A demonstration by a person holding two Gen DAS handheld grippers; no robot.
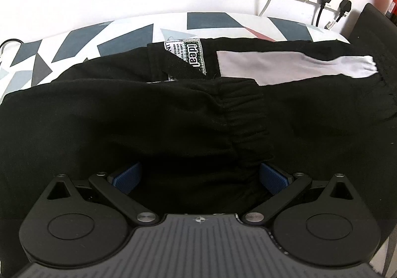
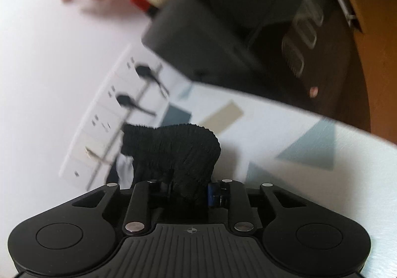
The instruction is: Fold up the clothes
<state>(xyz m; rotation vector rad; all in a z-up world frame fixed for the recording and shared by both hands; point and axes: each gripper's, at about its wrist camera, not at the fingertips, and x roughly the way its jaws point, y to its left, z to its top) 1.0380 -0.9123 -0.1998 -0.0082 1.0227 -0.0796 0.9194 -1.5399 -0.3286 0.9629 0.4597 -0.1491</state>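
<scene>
Left tool (image 1: 198,178) sat with its blue pads (image 1: 127,177) spread wide, gripping nothing, black cloth bunched between and under them. Ahead of it the black trousers (image 1: 173,114) lay spread on the patterned bench (image 1: 124,32), waistband label (image 1: 196,57) and white pocket lining (image 1: 285,63) turned up just beyond. Right tool (image 2: 188,191) was pinched tight on a ribbed black edge of the garment (image 2: 173,151), lifted off the bench with the view tilted and blurred. That hold looked meant to carry one edge across, the wide left tool placed low to steady the rest. How far the fold stood, I couldn't tell.
</scene>
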